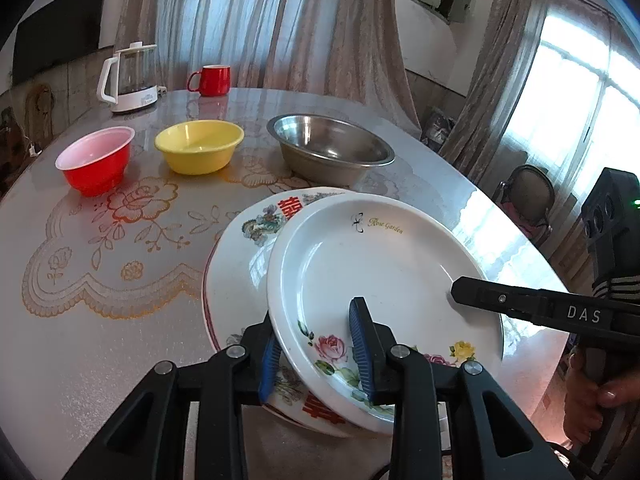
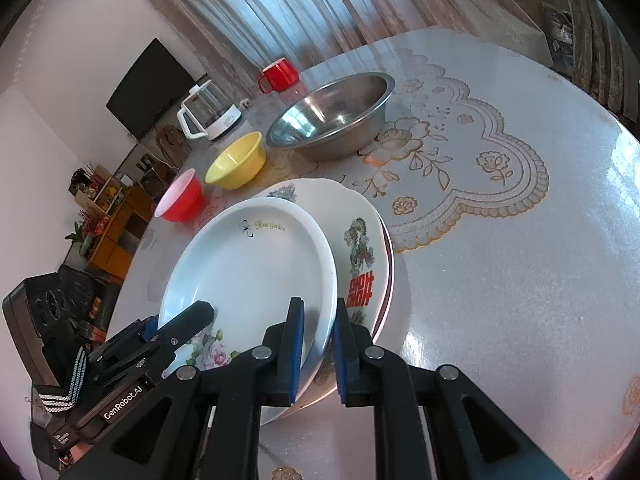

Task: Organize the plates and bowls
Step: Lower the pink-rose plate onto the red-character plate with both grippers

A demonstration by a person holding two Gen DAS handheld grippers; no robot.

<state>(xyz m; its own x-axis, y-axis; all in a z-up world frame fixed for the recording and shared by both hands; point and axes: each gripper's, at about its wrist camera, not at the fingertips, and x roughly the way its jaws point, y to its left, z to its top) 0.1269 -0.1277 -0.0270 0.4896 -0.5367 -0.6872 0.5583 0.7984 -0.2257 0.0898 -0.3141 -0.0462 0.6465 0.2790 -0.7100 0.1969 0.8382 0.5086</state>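
My left camera looks down along my left gripper (image 1: 316, 356), close over the plates (image 1: 380, 264) from their near left. My right camera does likewise from the near right. Both share the plates, the far bowls (image 2: 332, 120) and the desk (image 2: 520, 280).

- The left gripper (image 1: 318, 354) is built of matte black plastic: two angular arms with triangular cut-outs, joined by round silver screw heads.
- Its fingers (image 1: 362, 354) carry ribbed blue pads on their inner faces.
- The right gripper (image 2: 318, 354) has the same black frame, silver pivots and blue pads.
- Seen from the left camera, the right gripper's finger is a long black bar with a small silver screw and white letters "DAS".
- Seen from the right camera, the left gripper's body bears white lettering "GenRobot.AI".
- A black camera housing with round lenses sits on top of each; a green light glows on the right one.
- A black sleeve cuff (image 2: 64, 392) with sparkling silver chevron stripes shows near each handle.
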